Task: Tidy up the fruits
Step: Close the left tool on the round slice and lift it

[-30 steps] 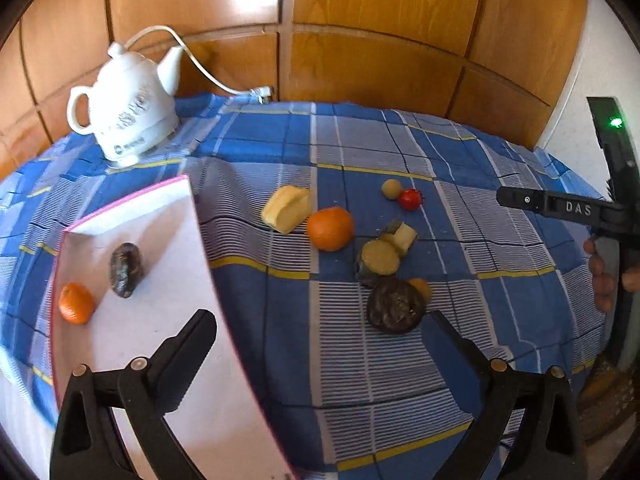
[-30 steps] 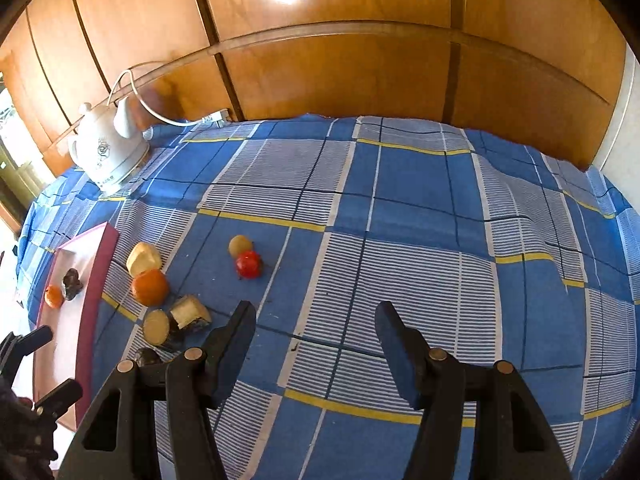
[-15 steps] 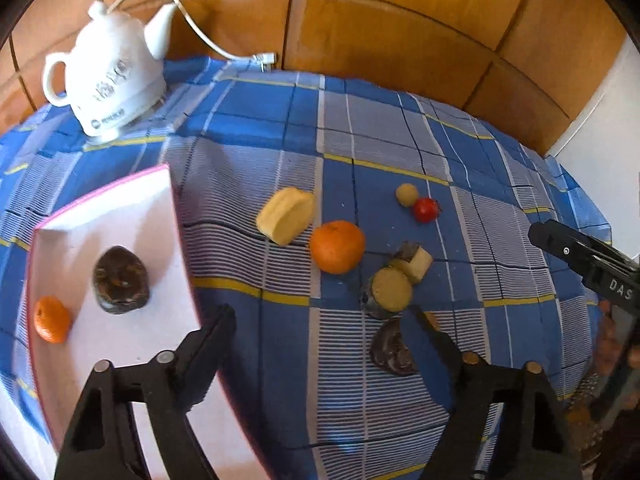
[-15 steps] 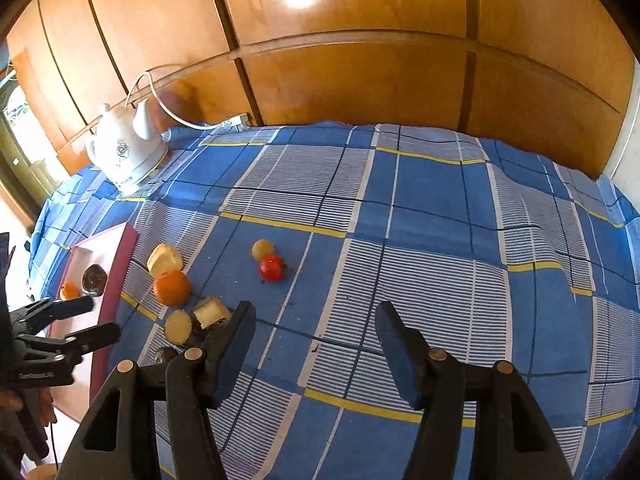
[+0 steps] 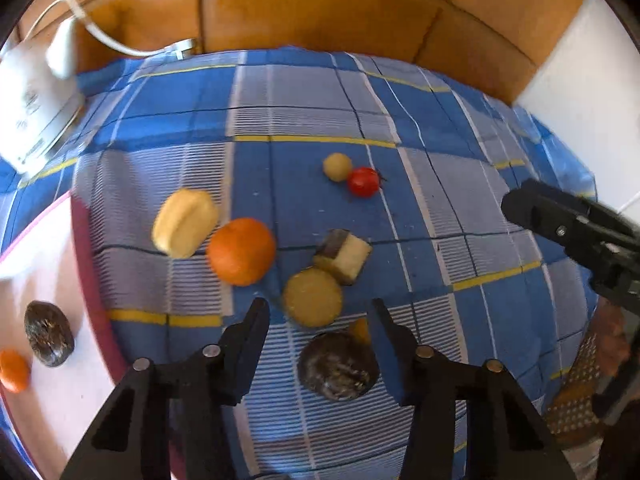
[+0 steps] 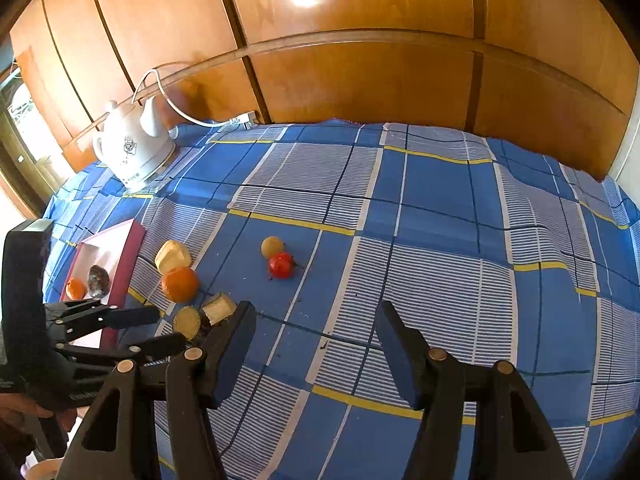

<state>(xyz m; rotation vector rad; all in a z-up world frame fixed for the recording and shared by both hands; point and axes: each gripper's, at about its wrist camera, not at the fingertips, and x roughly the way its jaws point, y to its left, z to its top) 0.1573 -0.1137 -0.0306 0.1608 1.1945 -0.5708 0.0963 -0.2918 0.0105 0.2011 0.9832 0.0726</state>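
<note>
Loose fruit lies on the blue checked cloth: an orange (image 5: 241, 251), a pale yellow fruit (image 5: 185, 223), a cut yellow chunk (image 5: 344, 254), a round yellow slice (image 5: 313, 297), a small yellow ball (image 5: 337, 166) and a red tomato (image 5: 363, 181). A dark wrinkled fruit (image 5: 338, 366) sits between the fingers of my left gripper (image 5: 318, 316). Its jaws are closing and the pads do not press on the fruit. The white tray with a pink rim (image 5: 86, 240) holds another dark fruit (image 5: 49, 338) and a small orange (image 5: 13, 370). My right gripper (image 6: 316, 312) hangs open above bare cloth.
A white kettle (image 6: 134, 144) with a cord stands at the back left against the wooden wall. In the right wrist view the left gripper (image 6: 170, 326) is low at the left, beside the tray (image 6: 132, 248). A wide stretch of cloth lies to the right.
My left gripper has moved right from over the tray to the dark fruit, dropped lower, and its fingers have narrowed around it. The right gripper has stayed put.
</note>
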